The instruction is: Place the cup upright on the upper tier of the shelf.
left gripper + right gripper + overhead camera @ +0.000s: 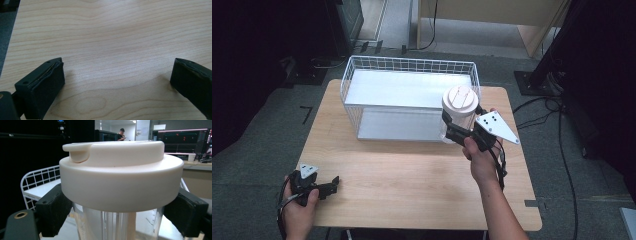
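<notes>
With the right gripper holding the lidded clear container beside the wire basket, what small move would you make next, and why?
Probably carry it a little further over the wire basket, then lower it. The right gripper clamps the container just under its lid, at the basket's right front corner above its rim; the basket's tray looks bare.

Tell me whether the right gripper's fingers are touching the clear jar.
Touching. The right gripper view shows both fingers pressed against the clear jar just beneath its cream lid.

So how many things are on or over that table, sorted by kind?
Wire baskets: 1
Clear jars with cream lids: 1
Hand-held grippers: 2, the left gripper and the right gripper
Total: 4
</notes>
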Motion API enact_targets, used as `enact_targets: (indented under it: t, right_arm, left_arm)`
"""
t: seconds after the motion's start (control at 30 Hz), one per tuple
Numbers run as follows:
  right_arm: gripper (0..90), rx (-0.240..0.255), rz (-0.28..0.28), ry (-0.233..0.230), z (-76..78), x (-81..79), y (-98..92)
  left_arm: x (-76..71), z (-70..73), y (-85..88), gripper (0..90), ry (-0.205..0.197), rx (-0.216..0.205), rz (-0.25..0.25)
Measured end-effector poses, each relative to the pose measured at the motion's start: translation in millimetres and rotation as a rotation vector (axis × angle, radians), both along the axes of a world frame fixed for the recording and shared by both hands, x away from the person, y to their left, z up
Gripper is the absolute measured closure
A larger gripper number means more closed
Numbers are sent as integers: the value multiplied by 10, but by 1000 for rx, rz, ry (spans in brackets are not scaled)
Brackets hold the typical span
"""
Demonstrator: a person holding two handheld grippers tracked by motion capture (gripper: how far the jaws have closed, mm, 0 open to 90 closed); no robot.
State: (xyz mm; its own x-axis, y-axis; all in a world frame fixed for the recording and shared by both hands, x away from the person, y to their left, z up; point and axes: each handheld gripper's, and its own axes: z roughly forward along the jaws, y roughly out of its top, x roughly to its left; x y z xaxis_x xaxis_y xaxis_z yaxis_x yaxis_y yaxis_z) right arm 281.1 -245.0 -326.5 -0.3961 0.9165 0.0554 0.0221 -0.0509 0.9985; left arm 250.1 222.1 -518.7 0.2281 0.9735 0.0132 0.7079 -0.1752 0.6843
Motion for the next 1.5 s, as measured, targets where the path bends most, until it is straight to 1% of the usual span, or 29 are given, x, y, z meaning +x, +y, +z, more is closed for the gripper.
enact_targets:
  t: [0.03,0.07,0.13,0.27,0.3,0.37,0.53,0.63,0.67,0.73,0.77,0.87,0.9,0.93,0.97,1.07,1.2,1.23,1.27,1.3,1.33,1.37,1.4,1.43,1.47,1.5]
  right_arm:
    - [138,0,0,0,0,0,0]
    - [138,-4,-1,-10,56,39,50]
    - [138,-5,1,-21,109,81,98]
    - [138,-4,6,-33,198,157,187]
    - [138,-4,6,-33,198,157,187]
    - [138,1,12,-46,261,221,246]
    - [138,9,15,-54,342,324,327]
    - [138,15,17,-59,375,353,349]
    - [138,19,19,-65,412,378,373]
    - [138,19,21,-67,431,392,384]
    - [138,16,22,-69,468,432,412]
    - [138,2,13,-67,503,517,450]
    - [138,2,13,-67,503,517,450]
    - [138,0,10,-63,518,576,475]
    - [138,0,10,-63,518,576,475]
    - [138,-8,-2,-56,558,724,546]
    - [138,-20,-9,-44,587,868,640]
    - [138,-20,-9,-44,587,868,640]
    - [138,-22,-11,-34,593,940,686]
    - [138,-22,-11,-34,593,940,686]
    - [138,-33,-21,-29,592,1004,724]
    - [138,-33,-21,-29,592,1004,724]
    - [138,-29,-26,-18,583,1078,762]
    - [138,-29,-26,-18,583,1078,762]
    - [138,-30,-35,-16,571,1146,779]
    - [138,-24,-39,-9,563,1174,788]
  left_arm:
    - [0,0,0,0,0,0,0]
    - [0,0,0,0,0,0,0]
    - [0,0,0,0,0,0,0]
    - [0,1,1,0,1,1,-1]
    - [0,1,1,0,1,1,-1]
    - [0,0,1,0,1,1,-1]
    - [-1,1,2,0,1,1,-2]
    - [0,1,1,0,1,1,-1]
    - [0,0,1,0,1,1,-2]
    - [0,1,1,0,1,1,-1]
    - [0,1,1,0,1,1,-2]
    - [0,0,1,0,1,1,-1]
    - [0,1,1,0,1,1,-1]
    - [0,0,1,0,1,1,-2]
    - [0,0,1,0,1,1,-2]
    - [0,0,1,0,1,1,-1]
    - [0,-1,0,0,-1,0,0]
    - [0,-1,1,0,-1,1,-1]
    - [0,-1,1,0,-1,1,-1]
    - [0,-1,1,0,-1,1,-1]
    - [0,-1,1,0,-1,1,-1]
    - [0,-1,0,0,-1,0,0]
    - [0,-1,1,0,-1,1,-1]
    - [0,-1,1,0,-1,1,-1]
    - [0,-1,1,0,-1,1,-1]
    - [0,-1,1,0,-1,1,0]
